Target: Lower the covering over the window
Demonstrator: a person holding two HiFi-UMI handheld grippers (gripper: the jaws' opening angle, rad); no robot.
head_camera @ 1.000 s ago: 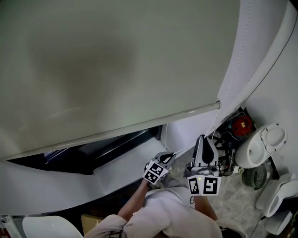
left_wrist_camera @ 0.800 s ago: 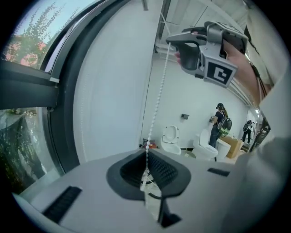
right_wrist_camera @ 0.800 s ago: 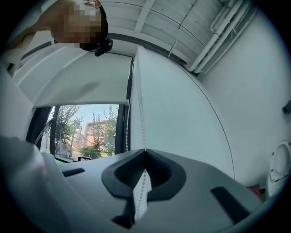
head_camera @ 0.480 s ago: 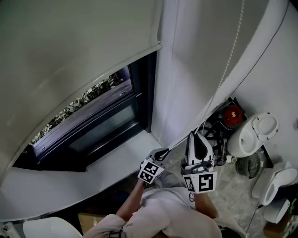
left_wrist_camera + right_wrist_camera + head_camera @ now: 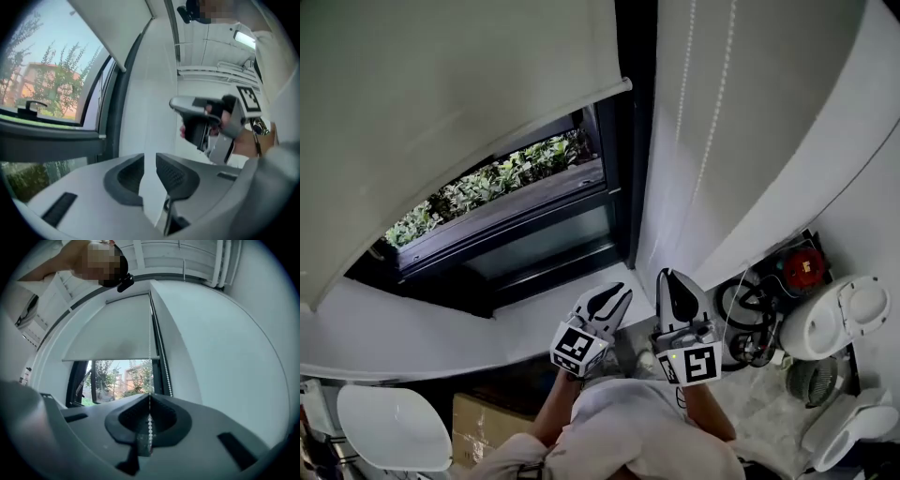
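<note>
A pale roller blind (image 5: 441, 112) covers the upper part of the window (image 5: 516, 202), and its bottom bar crosses the glass above the greenery. The bead chain (image 5: 710, 150) hangs in two strands against the white wall at the right. My right gripper (image 5: 671, 281) is shut on one strand, and the beads (image 5: 150, 425) run down between its pads. Just to the left, my left gripper (image 5: 615, 298) has just been opening its jaws. In the left gripper view only bare wall shows in the gap of the left gripper (image 5: 150, 174), beside the hand-held right gripper (image 5: 206, 119).
The white window sill (image 5: 525, 323) lies under the dark frame. On the floor at the right are a white lidded appliance (image 5: 844, 319), a red object (image 5: 806, 267), coiled cables (image 5: 748, 309) and a small fan (image 5: 811, 380). A white chair (image 5: 394, 429) and a cardboard box (image 5: 478, 422) stand at the lower left.
My left gripper has let go of the chain, risen and parted its jaws. The right gripper stays shut on the chain and has shifted a little. The head view has swung, showing more window.
</note>
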